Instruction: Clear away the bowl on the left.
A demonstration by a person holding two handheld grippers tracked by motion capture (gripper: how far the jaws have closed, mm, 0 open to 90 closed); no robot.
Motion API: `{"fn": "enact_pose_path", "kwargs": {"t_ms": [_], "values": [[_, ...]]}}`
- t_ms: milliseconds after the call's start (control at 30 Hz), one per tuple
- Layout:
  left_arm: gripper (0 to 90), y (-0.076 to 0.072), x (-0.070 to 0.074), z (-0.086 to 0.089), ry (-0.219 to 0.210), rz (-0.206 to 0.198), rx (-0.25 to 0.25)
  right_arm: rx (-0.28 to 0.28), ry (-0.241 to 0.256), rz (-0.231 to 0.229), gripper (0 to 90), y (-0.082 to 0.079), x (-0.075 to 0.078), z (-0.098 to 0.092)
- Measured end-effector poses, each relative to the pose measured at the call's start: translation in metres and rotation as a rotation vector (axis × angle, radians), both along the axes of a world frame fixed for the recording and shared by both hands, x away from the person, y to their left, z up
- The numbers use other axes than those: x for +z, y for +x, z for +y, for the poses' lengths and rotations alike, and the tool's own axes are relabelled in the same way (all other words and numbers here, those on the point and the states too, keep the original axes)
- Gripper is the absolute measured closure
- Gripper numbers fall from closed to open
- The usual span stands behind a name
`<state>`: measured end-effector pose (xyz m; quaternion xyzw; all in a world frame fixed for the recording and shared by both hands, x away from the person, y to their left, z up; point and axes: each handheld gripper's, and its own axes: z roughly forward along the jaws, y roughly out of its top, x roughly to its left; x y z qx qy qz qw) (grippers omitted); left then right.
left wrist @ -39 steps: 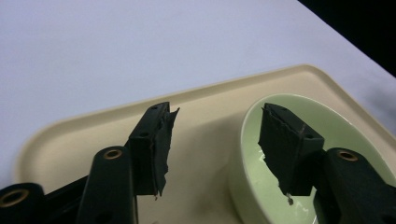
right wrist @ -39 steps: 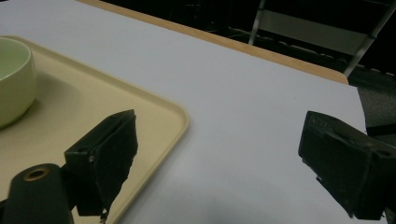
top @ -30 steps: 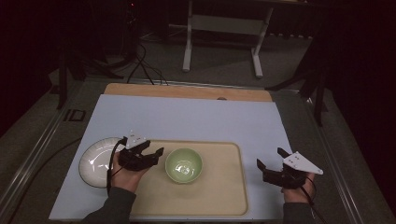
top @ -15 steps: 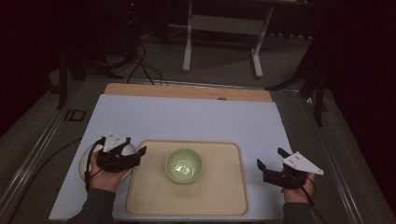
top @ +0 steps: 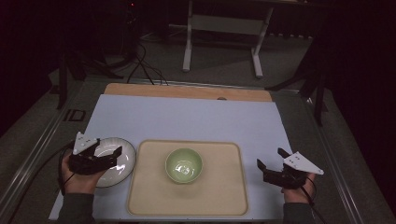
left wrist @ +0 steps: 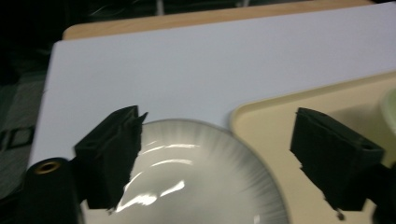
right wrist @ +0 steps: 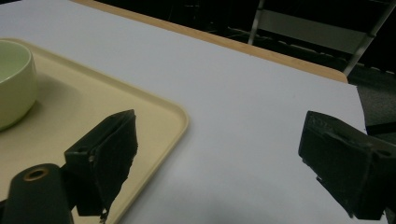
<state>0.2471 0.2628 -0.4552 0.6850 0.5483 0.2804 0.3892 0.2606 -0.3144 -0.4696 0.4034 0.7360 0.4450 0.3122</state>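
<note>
Left gripper now sits over the white plate at the table's left front. A second ago it was up against the green bowl on the tray; half a second ago it had already pulled back left onto the plate, and it has drifted a bit further left and toward the person since. Jaws are wide apart, holding nothing. In the left gripper view the plate lies below and between the two black jaws, one jaw over the plate's rim, the other over the tray corner. Whether the jaws touch the plate, cannot tell.

Bowl is upright, left of the tray's middle, same spot as in both earlier frames. Nothing touching it. The right gripper view catches its side at the far left edge.

Plate is just beside the tray's left edge, on the pale blue mat; hasn't shifted.

Right gripper hangs at the mat's right front, off the tray's right edge, unchanged across all three frames. Jaws wide, empty. In its own view one jaw is over the tray rim, the other over bare mat.

Left hand and right hand come in from the bottom edge.
</note>
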Motion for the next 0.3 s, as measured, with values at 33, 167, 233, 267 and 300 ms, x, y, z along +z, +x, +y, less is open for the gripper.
{"fn": "enact_pose_path", "kwargs": {"t_ms": [33,167,233,267,300], "values": [[15.3,-0.0001,-0.0007,0.0023,-0.005,0.004,0.015,-0.001,0.0,0.0,11.2,0.0,0.0,-0.0001],[10.1,0.0003,-0.0018,0.0084,-0.016,0.016,0.055,-0.003,0.001,-0.001,11.2,-0.0001,0.0002,-0.0004],[8.6,0.0007,-0.0031,0.01,-0.021,0.018,0.065,-0.005,0.003,-0.002,11.2,-0.0002,0.0003,-0.0005],[8.1,0.0008,-0.0038,0.0108,-0.02,0.021,0.067,-0.005,0.003,-0.002,11.2,-0.0001,0.0004,-0.0006],[7.7,0.0008,-0.0038,0.0108,-0.02,0.021,0.067,-0.005,0.003,-0.002,11.2,-0.0001,0.0004,-0.0006]]}}
